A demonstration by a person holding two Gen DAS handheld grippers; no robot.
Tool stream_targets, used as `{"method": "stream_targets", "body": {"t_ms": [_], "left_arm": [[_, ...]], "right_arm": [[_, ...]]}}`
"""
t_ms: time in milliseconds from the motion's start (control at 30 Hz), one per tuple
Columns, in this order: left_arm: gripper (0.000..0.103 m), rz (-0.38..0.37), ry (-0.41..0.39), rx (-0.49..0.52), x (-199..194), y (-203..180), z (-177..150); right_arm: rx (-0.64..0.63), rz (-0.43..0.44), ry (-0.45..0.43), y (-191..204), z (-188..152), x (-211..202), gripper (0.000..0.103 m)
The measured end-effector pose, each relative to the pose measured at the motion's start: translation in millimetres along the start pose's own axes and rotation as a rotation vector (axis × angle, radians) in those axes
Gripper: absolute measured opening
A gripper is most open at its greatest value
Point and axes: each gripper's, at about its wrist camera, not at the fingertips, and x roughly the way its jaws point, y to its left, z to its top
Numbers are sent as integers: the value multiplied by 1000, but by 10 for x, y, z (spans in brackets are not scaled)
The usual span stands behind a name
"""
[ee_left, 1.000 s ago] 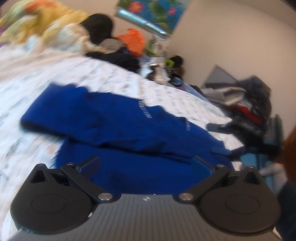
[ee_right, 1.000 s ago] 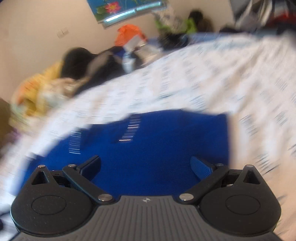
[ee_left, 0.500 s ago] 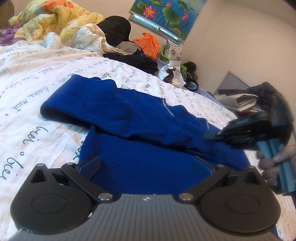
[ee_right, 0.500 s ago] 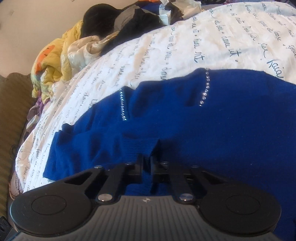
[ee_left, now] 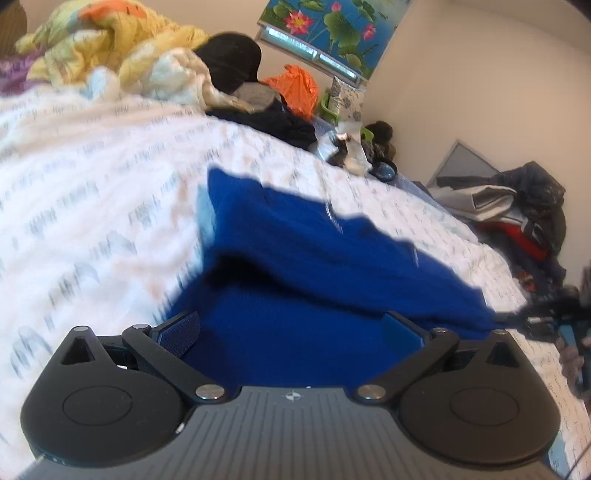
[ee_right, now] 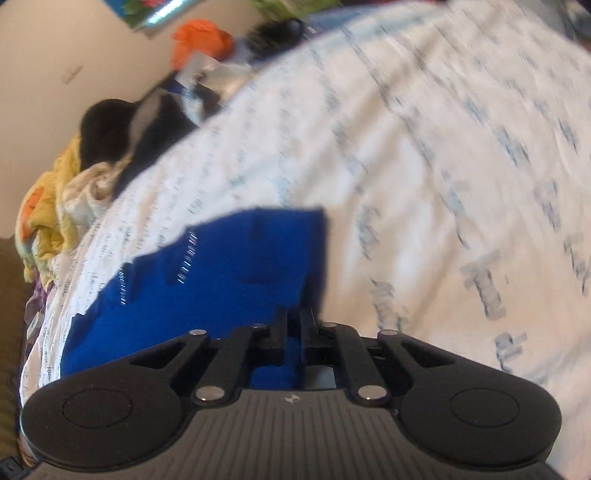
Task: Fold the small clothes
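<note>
A lived-in bedroom of a home is shown. A bed (ee_left: 92, 192) covered by a white sheet printed with handwriting-style script is seen directly ahead of both grippers. A crumpled yellow and orange quilt (ee_left: 110, 48) is heaped at the far left of the left gripper's view, with dark clothing (ee_left: 266, 118) and an orange bag (ee_left: 295, 86) piled beyond it against a plain cream wall (ee_left: 480, 92). A lotus-flower picture (ee_left: 332, 22) is hung on that wall, above and ahead of the left gripper. A further pile of garments (ee_left: 517, 214) is stacked to the right of the bed. A blue garment (ee_left: 314, 277) is laid on the sheet.
</note>
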Motion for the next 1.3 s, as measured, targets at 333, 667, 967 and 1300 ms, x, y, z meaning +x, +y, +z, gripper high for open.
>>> {"method": "stream_targets", "body": {"t_ms": [333,667,967,1300], "left_arm": [[66,223,191,19,1183,295,1017],[19,330,65,450,1040,-169,632],[78,142,120,243,459,-17,440],[79,182,182,260,114,68,214]], "right_arm": [[-130,-73,-97,316,122,356,81],[-218,-99,-163,285,-73,343,8],[-174,11,-62,377,-514,-48,68],[-214,-70,-72,252,-765,-319,19]]}}
